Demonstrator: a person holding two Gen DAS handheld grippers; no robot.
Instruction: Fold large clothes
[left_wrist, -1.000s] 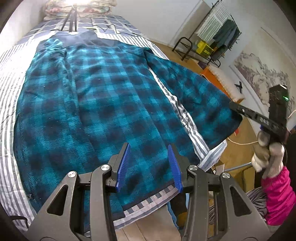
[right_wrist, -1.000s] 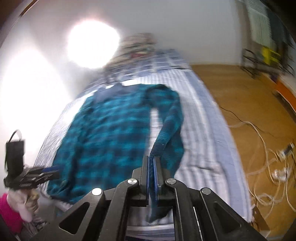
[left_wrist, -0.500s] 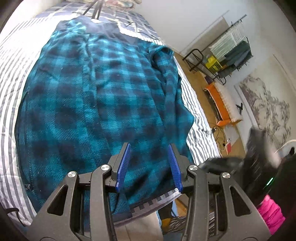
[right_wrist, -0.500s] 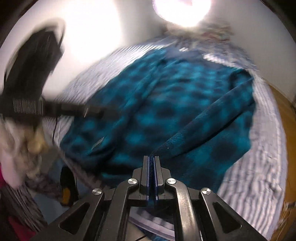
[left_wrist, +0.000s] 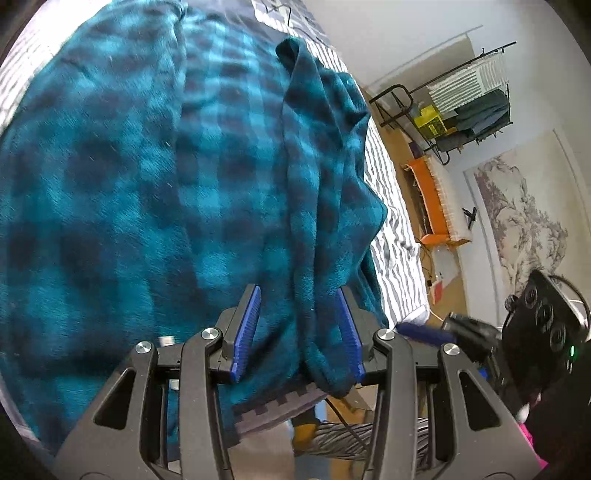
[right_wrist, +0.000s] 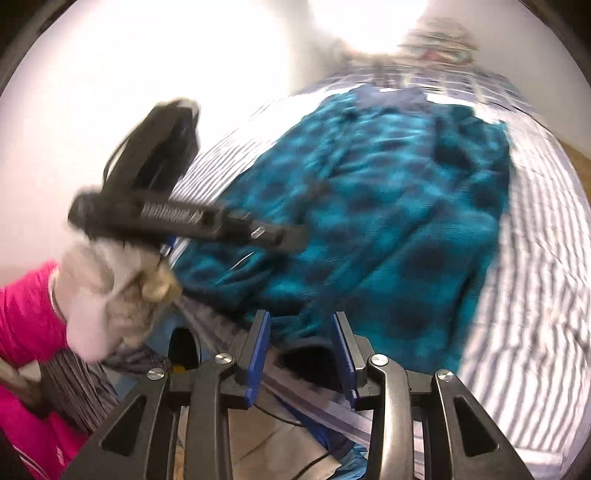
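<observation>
Both tongs open: sleeve released over the jacket body.

My right tongs (right_wrist: 301, 354), clamped on the sleeve half a second ago, now gape with the cuff (right_wrist: 306, 352) lying loose between them, so I judge the first sleeve fold done. My left tongs (left_wrist: 299, 332) stay open, straddling that folded sleeve (left_wrist: 321, 206). The plaid jacket (left_wrist: 129, 184) lies spread on the striped bed (right_wrist: 535, 295); blur probably hides whether the cuff lies flat.

The left gripper (left_wrist: 297, 332) has its jaws spread wide, held by a gloved left hand (right_wrist: 110, 295) (pink sleeve). The right gripper (right_wrist: 301, 354) is likewise spread apart.
</observation>
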